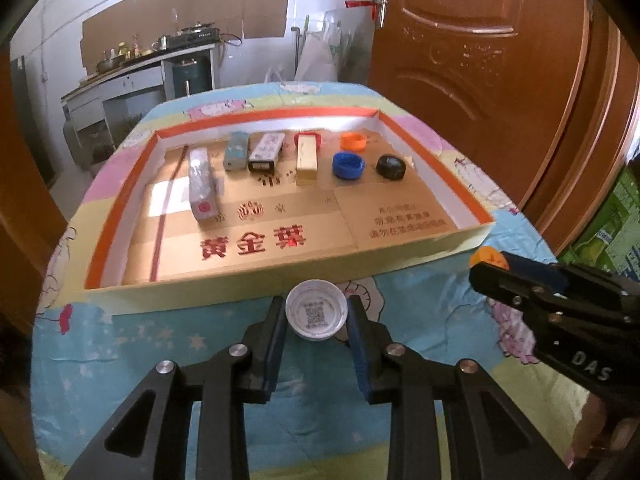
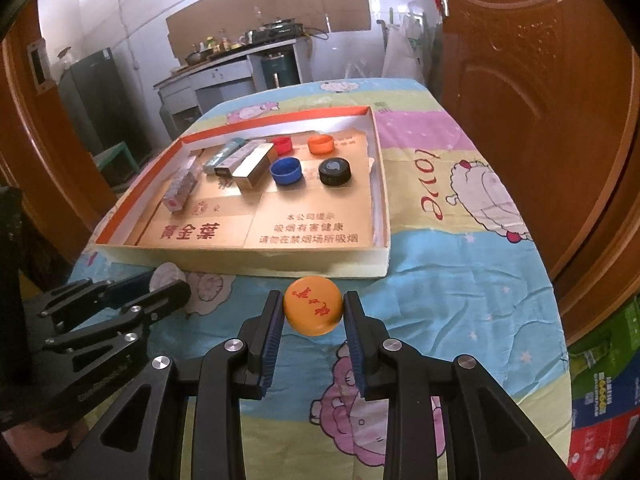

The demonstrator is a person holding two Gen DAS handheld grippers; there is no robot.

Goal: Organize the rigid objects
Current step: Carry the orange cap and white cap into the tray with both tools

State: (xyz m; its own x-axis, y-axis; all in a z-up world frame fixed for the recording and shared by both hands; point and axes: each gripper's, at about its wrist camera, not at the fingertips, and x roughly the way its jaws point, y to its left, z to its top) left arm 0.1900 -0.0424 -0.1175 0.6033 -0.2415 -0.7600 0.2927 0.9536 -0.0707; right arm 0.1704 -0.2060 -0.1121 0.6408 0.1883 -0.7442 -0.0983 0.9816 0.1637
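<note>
A white bottle cap [image 1: 316, 314], hollow side up with a printed code inside, lies on the patterned cloth just in front of the shallow cardboard tray [image 1: 280, 276]. My left gripper [image 1: 315, 302] is shut on it, a pad pressing each side. My right gripper [image 2: 313, 296] is shut on an orange cap [image 2: 313, 305] with red writing, near the tray's front wall [image 2: 280, 264]. In the tray, several small boxes [image 1: 202, 180] lie in a row at the left. A blue cap [image 1: 348, 165], a black cap [image 1: 391, 167], an orange cap [image 1: 353, 141] and a red cap [image 1: 308, 136] sit to their right.
The tray's front half holds only its printed gold lining [image 1: 256, 240]. A brown door [image 1: 500, 80] stands close on the right, with stacked cartons [image 2: 608, 380] below it. The table's rounded edge [image 1: 52, 272] drops off at the left. A kitchen counter [image 1: 132, 76] is far behind.
</note>
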